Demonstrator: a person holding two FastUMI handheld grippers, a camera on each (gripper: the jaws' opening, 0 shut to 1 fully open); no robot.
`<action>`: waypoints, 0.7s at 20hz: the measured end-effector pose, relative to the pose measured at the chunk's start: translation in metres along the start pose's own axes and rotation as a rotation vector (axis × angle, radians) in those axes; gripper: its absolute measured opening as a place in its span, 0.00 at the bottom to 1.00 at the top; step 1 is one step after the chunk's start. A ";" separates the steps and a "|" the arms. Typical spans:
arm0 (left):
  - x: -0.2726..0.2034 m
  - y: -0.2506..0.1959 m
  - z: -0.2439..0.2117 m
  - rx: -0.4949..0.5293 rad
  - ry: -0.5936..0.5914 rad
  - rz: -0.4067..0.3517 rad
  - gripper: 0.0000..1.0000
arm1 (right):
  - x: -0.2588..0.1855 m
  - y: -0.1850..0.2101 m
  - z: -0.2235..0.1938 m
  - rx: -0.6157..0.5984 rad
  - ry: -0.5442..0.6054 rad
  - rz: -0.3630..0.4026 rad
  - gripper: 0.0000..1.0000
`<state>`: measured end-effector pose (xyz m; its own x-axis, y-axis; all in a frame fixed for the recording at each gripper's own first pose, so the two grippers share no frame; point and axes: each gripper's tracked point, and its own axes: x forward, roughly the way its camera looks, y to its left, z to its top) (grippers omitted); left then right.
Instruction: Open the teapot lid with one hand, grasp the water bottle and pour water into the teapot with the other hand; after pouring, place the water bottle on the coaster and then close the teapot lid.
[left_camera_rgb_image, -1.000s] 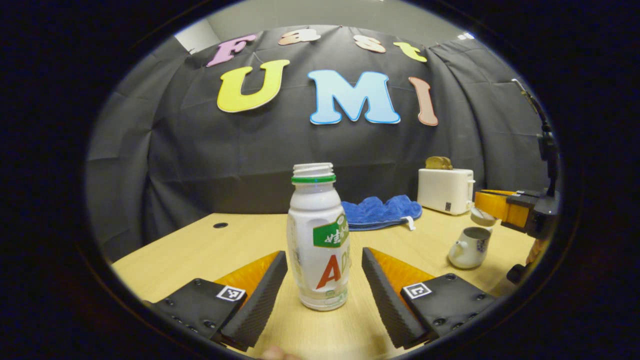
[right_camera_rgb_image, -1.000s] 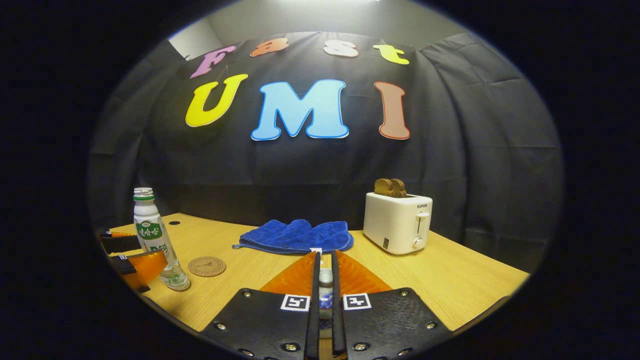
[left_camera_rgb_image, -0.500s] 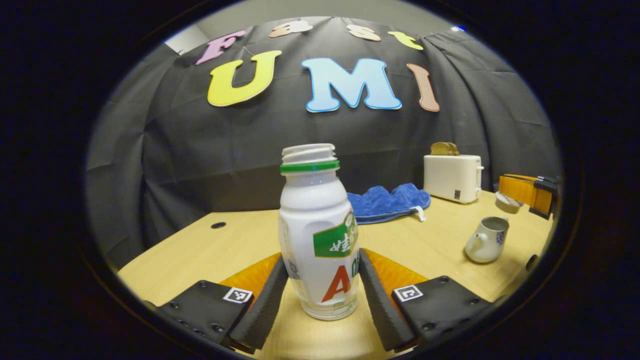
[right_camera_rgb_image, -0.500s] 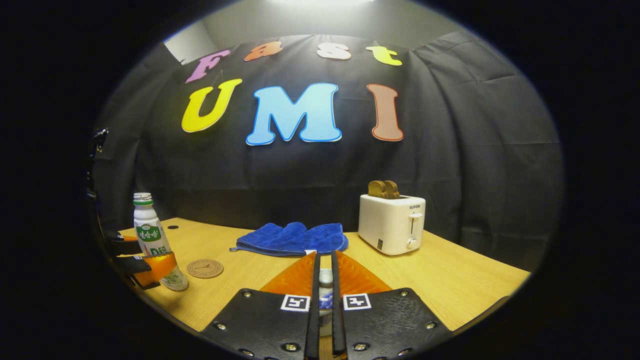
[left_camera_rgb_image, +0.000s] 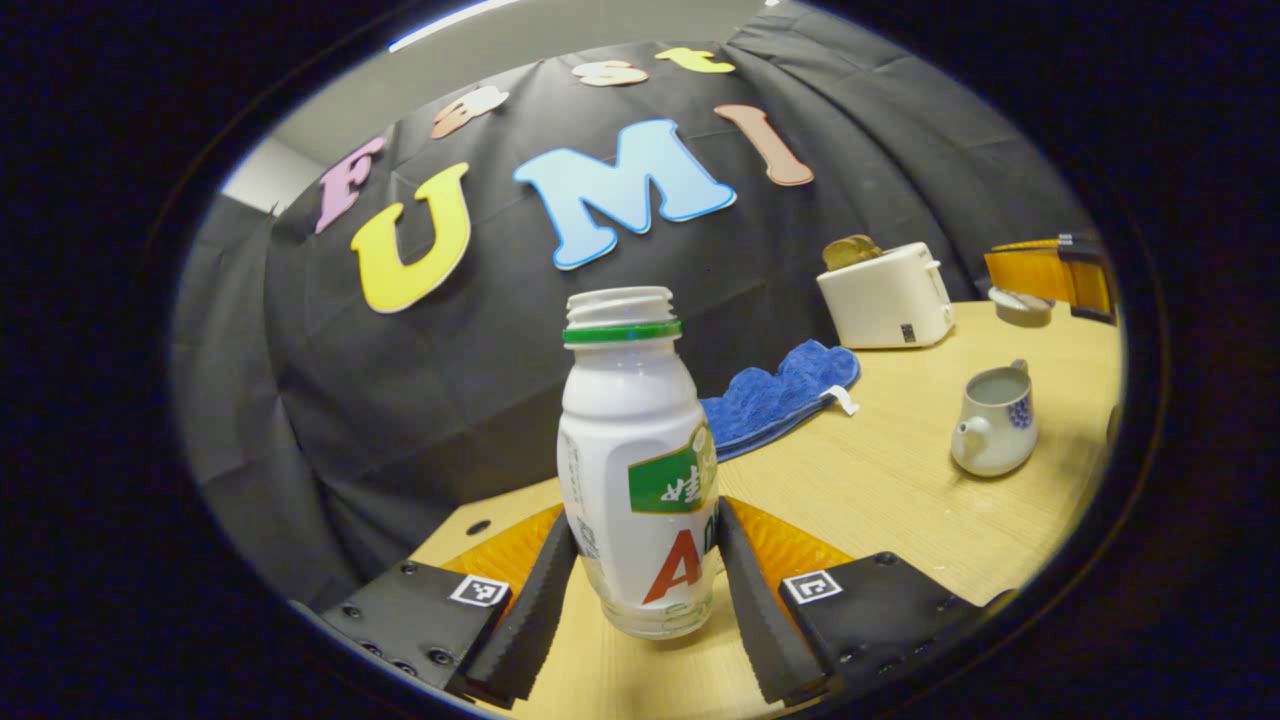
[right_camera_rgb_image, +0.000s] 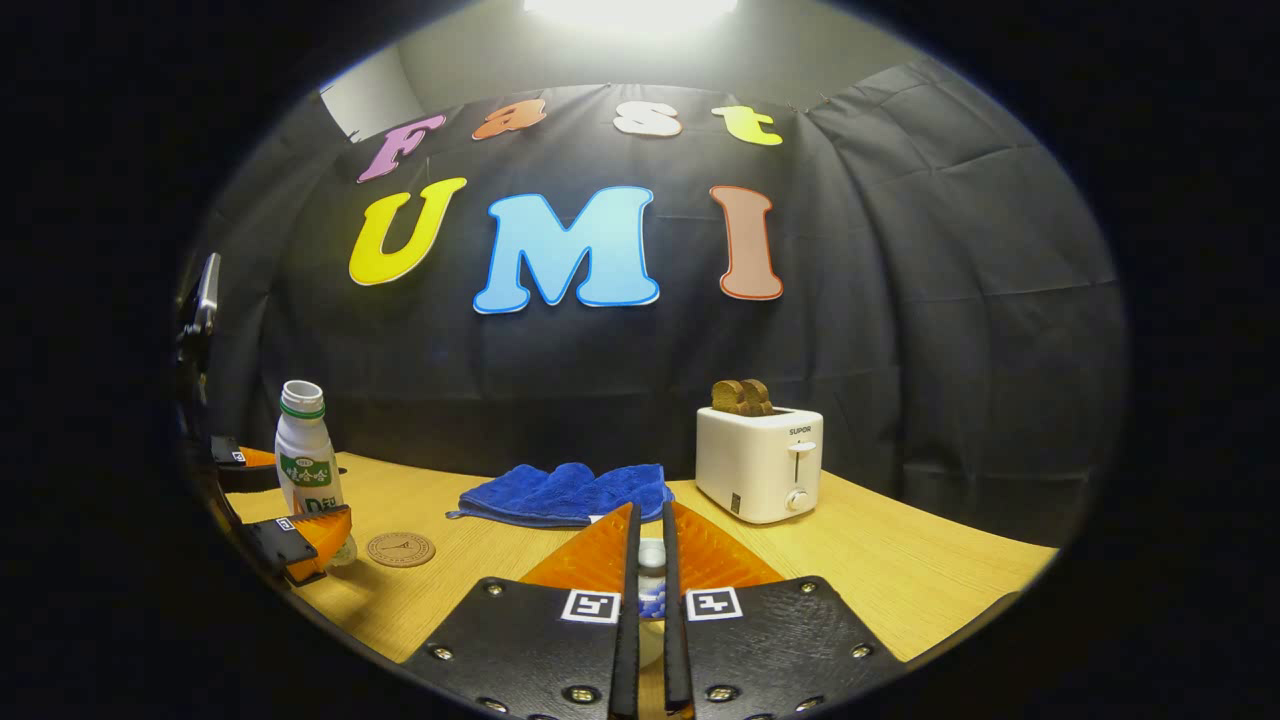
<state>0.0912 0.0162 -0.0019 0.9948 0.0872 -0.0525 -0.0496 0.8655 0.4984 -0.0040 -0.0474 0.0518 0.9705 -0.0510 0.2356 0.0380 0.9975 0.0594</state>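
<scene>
So we've got the lid off already: our right gripper (right_camera_rgb_image: 650, 585) has its fingers pressed together on the teapot lid (right_camera_rgb_image: 651, 570), and in the left gripper view that lid hangs up at 2 o'clock, clear of the teapot (left_camera_rgb_image: 995, 420), which sits open at 3 o'clock on the table (left_camera_rgb_image: 880, 500).

Our left gripper (left_camera_rgb_image: 645, 590) is pinching the water bottle (left_camera_rgb_image: 640, 470) low on its body, both fingers against it. It's capless and looks lifted off the wood and slightly tilted in the right gripper view.

Still to go: carrying it over, pouring, parking it on the coaster (right_camera_rgb_image: 400, 549) (just beside the bottle, 8 o'clock in the right gripper view), then closing the lid.

Writing-wise: the toaster (right_camera_rgb_image: 760, 465) has a small brand mark, too small for us to trust. The bottle's label shows a big red "A" and some characters on a green band.
</scene>
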 end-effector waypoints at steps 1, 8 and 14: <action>0.000 -0.004 0.008 0.049 -0.014 -0.003 0.89 | -0.002 -0.005 0.000 0.005 -0.001 -0.007 0.10; 0.012 -0.039 0.036 0.324 -0.054 -0.034 0.89 | -0.016 -0.045 -0.008 0.021 0.007 -0.071 0.10; 0.024 -0.059 0.050 0.569 -0.071 -0.040 0.89 | -0.026 -0.071 -0.009 0.036 -0.008 -0.108 0.10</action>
<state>0.1223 -0.0575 0.0111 0.9994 0.0095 -0.0321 0.0241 0.4640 0.8855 -0.0298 -0.1166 0.0328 0.9592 -0.1583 0.2341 0.1331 0.9838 0.1197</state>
